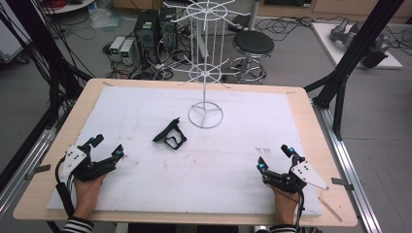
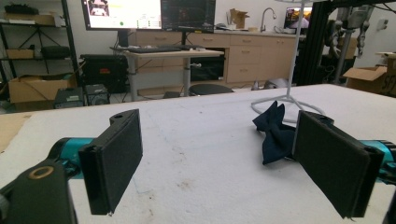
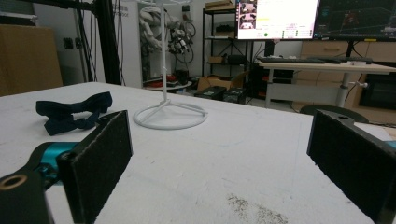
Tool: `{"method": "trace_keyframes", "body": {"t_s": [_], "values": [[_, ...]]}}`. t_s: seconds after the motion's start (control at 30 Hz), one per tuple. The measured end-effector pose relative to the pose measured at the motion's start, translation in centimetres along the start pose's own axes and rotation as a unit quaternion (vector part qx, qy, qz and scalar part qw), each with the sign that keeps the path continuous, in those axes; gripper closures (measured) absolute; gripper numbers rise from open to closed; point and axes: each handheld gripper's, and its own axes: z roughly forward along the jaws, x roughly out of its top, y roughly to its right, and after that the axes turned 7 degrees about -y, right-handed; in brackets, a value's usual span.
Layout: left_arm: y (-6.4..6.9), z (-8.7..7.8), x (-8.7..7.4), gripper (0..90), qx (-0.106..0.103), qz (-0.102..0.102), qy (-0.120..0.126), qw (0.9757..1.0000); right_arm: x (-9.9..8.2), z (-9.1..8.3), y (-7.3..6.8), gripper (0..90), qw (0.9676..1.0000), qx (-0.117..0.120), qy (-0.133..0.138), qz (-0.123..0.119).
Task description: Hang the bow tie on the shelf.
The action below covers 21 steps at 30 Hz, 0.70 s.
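Note:
A dark navy bow tie [image 1: 171,136] lies on the white foam sheet [image 1: 145,184] near the table's middle; it also lies ahead in the left gripper view as the bow tie [image 2: 273,133] and at the far left of the right gripper view as the bow tie [image 3: 72,112]. A white wire rack stand [image 1: 205,114] rises just behind it. My left gripper [image 1: 108,148] rests low at the front left, open, nothing between its jaws. My right gripper [image 1: 273,158] sits at the front right, also open and empty. Both are well short of the bow tie.
The wooden table [image 1: 311,121] borders the foam sheet. Black frame posts [image 1: 350,58] stand at the right, cables at the left. A stool [image 1: 252,46] and computer boxes [image 1: 145,31] are on the floor beyond the far edge.

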Motion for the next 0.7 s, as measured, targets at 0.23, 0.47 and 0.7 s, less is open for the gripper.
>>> {"method": "trace_keyframes", "body": {"t_s": [0.23, 0.47, 0.7], "values": [[-0.1, 0.1, 0.1, 15.7, 0.004, -0.007, -0.007, 0.9999, 0.0, 0.0, 0.0, 5.8, 1.0, -0.003, -0.001, -0.002], [-0.1, 0.4, 0.4, 13.9, -0.002, 0.001, -0.029, 0.9996, 0.0, 0.0, -0.1, 5.8, 1.0, -0.003, -0.001, -0.002], [-0.1, 0.8, 2.1, 13.9, -0.006, 0.02, -0.053, 0.9984, 0.0, 0.0, -0.1, 5.8, 1.0, -0.002, -0.002, 0.001]]}}
